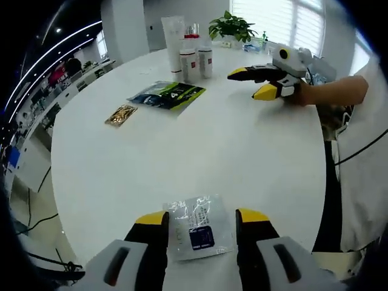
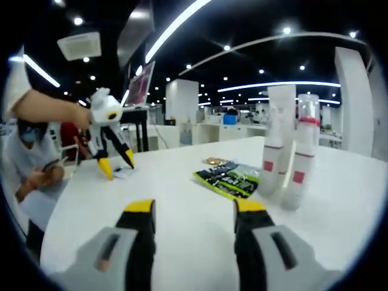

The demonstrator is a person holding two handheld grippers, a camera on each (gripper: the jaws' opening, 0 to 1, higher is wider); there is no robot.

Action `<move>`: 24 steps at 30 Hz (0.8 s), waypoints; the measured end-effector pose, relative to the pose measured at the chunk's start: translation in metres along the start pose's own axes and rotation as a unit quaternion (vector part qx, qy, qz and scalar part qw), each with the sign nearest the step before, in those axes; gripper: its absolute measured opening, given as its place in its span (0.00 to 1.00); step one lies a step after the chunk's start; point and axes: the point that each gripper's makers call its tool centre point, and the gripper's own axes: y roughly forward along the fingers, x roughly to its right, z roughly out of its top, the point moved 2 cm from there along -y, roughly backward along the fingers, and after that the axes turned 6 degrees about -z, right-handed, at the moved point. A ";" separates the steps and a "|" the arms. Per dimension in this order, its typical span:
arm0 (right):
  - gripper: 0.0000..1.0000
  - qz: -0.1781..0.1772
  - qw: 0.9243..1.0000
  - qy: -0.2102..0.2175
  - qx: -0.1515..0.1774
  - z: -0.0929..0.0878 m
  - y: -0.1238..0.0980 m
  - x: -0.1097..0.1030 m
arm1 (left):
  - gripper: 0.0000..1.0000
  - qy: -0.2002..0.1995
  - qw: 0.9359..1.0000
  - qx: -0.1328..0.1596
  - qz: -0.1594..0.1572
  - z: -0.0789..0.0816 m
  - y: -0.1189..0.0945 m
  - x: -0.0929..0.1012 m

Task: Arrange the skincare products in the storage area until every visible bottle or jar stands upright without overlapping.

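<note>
Looking along my left gripper, I have a small clear sachet with a dark blue label lying flat on the white counter, right between my yellow-tipped jaws, which stand apart on either side of it and are not yet pressing it. My right gripper hangs open over bare counter, holding nothing. The skincare bottles stand upright in a tight cluster just ahead and to the right of those right jaws, white with red bands, their long axes vertical, with a taller white tube behind them; from the left gripper view the same group sits at the far edge, well apart from my left jaws. So the right hand is clearly the nearer one to the bottles, and the left the nearer to the sachet. A dark green packet lies flat between the right jaws and the cluster, and a small gold packet beyond it. Whether the bottles touch one another I cannot tell.
</note>
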 end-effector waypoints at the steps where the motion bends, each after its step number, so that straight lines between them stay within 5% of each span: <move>1: 0.50 0.001 1.000 -0.001 0.000 0.000 0.000 0.000 | 0.47 -0.002 1.000 0.000 0.002 0.000 0.000 -0.001; 14: 0.49 0.002 1.000 -0.004 0.000 0.000 0.000 -0.001 | 0.53 -0.005 0.999 -0.009 0.031 -0.003 -0.006 -0.012; 18: 0.49 0.002 1.000 -0.005 -0.001 -0.001 0.000 -0.001 | 0.55 -0.056 0.997 0.000 0.045 -0.006 -0.009 -0.020; 20: 0.49 0.004 1.000 -0.003 0.001 0.000 0.000 -0.001 | 0.54 -0.081 0.996 -0.020 0.029 -0.014 -0.008 -0.017; 21: 0.49 0.003 1.000 -0.001 0.002 0.000 0.000 -0.001 | 0.52 -0.084 0.996 0.005 0.037 -0.007 -0.007 -0.021; 24: 0.49 0.002 1.000 0.000 0.003 0.000 0.000 -0.001 | 0.45 -0.074 0.997 -0.007 0.036 -0.008 -0.008 -0.017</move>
